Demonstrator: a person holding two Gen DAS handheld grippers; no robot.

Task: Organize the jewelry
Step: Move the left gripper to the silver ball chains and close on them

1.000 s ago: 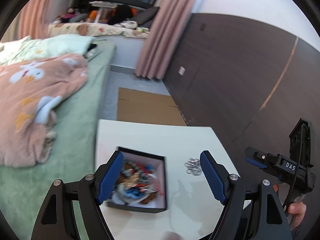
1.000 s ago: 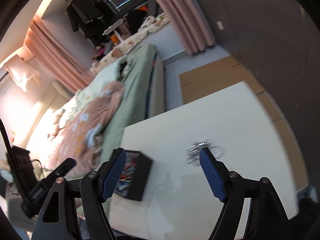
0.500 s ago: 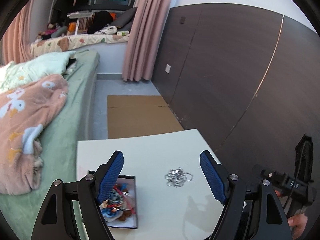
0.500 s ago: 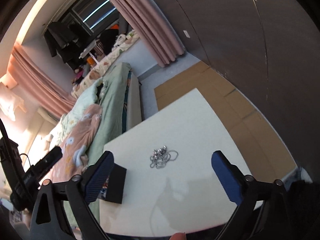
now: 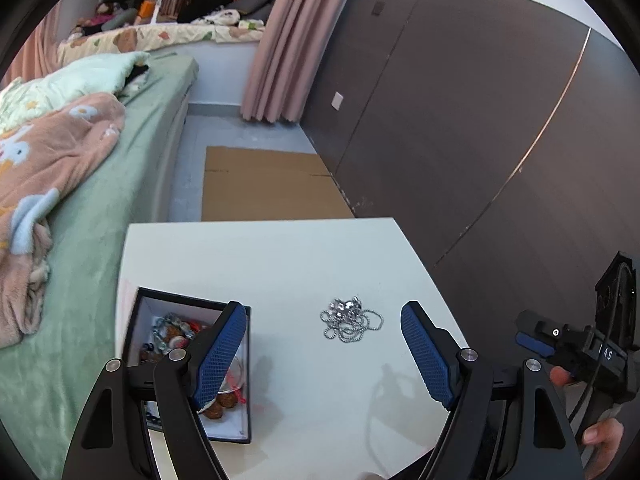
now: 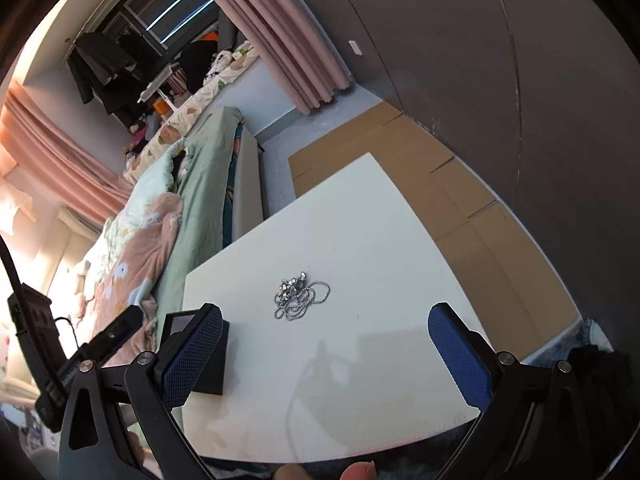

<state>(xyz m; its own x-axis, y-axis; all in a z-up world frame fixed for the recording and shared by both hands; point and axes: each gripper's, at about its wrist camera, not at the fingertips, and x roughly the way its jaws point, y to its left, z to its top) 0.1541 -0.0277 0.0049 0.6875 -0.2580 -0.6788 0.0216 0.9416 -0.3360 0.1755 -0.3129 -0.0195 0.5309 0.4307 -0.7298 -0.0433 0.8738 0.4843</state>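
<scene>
Bedroom with dark wall panels (image 5: 460, 120) filling the right side of the left wrist view, pink curtains (image 5: 276, 48) at upper centre, and a green-sheeted bed (image 5: 120, 184) running down the left under a rumpled peach blanket (image 5: 44, 168). Flattened cardboard (image 5: 264, 184) on the grey floor at centre, cut off behind the far edge of a white table (image 5: 280, 260) that fills the lower middle. Cluttered window ledge at top, too small and blurred to sort into items.

On the table, lower left, a black jewelry box (image 5: 188, 364) with white lining, open on top, holding mixed beads and red cord; contents partly hidden by the blue pad of the left gripper (image 5: 324, 356), individual pieces hard to tell apart. From the right wrist view, only the box's dark outer wall (image 6: 208, 364) showing, interior hidden behind a pad. Left gripper spread wide, grasping nothing, hovering over the near part of the table. Right gripper (image 6: 328, 360) likewise released, jaws wide apart and empty; its body at the right edge of the left wrist view (image 5: 568, 344), held by a partly cropped hand (image 5: 600, 436).

Smallest: a tangled silver ball-chain necklace (image 5: 351, 319) lying loose on the bare tabletop, right of the box and apart from it, lower centre between the pads in both views (image 6: 300, 294); pendant cluster at its top unclear.
</scene>
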